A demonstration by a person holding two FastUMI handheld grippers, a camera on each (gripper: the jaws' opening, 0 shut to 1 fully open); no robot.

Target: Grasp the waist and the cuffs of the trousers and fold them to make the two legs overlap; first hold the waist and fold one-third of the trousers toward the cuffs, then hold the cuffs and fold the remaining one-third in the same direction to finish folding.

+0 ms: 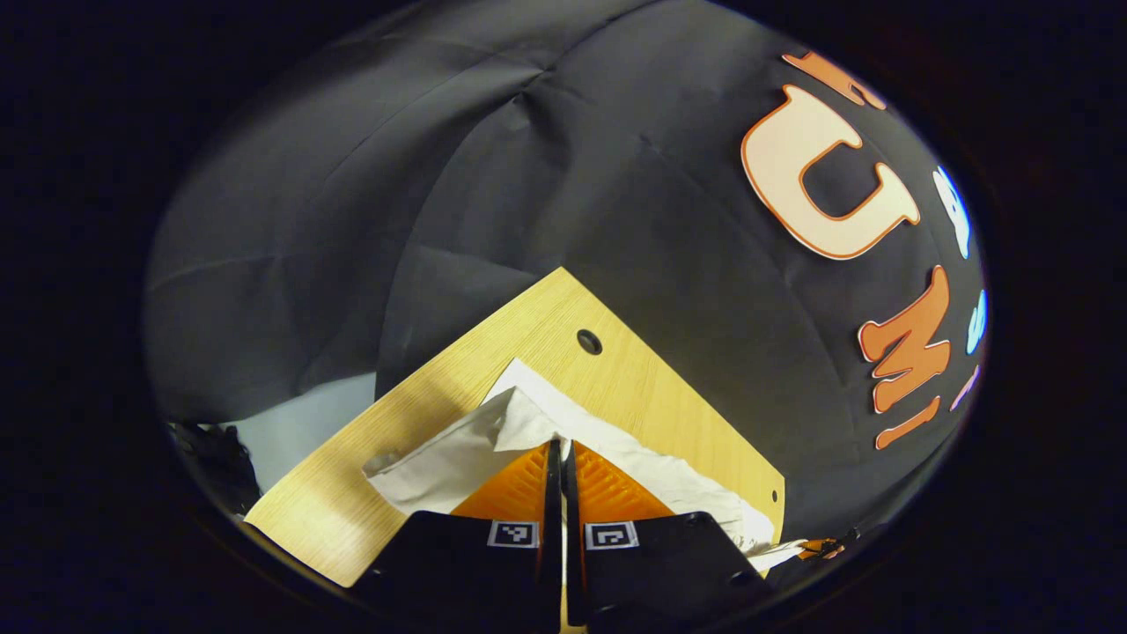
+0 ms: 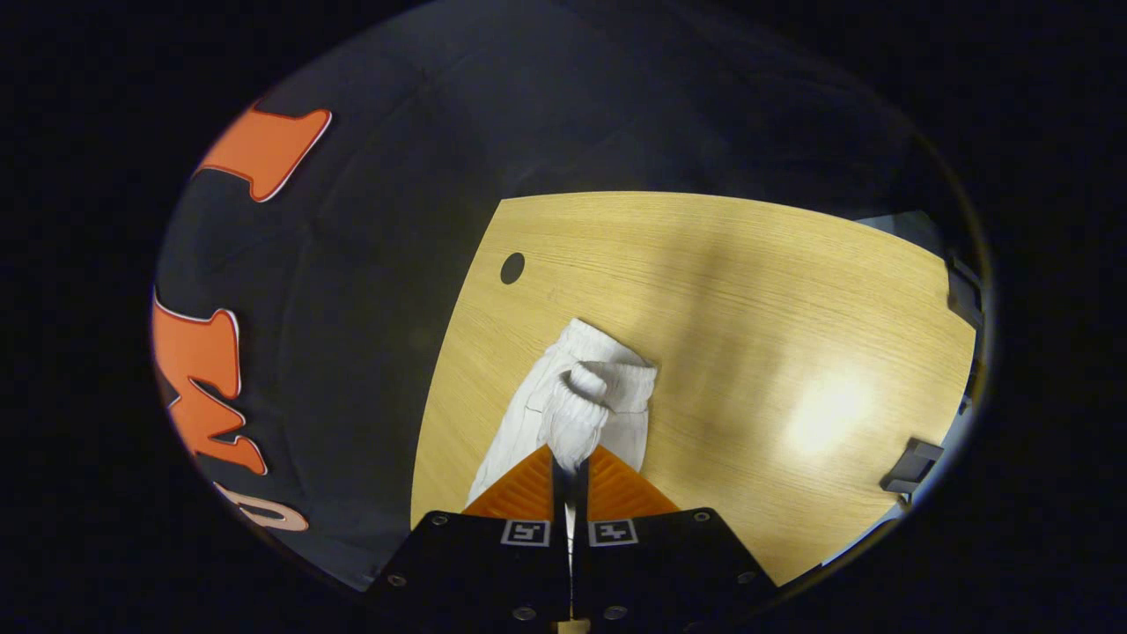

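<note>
Trousers clamped by both tools, lifted off desk.
Left tool and right tool pinch thin cloth; slip likely toward 12 o'clock if pulled unevenly.

Dim booth light; bright overhead glare patch on the table; strong fisheye bending at edges; sharp focus

My table is pale wood with a round hole near one corner, and glare lies on its top. Two dark clips sit on its far edge. Black cloth hangs behind it.
</note>
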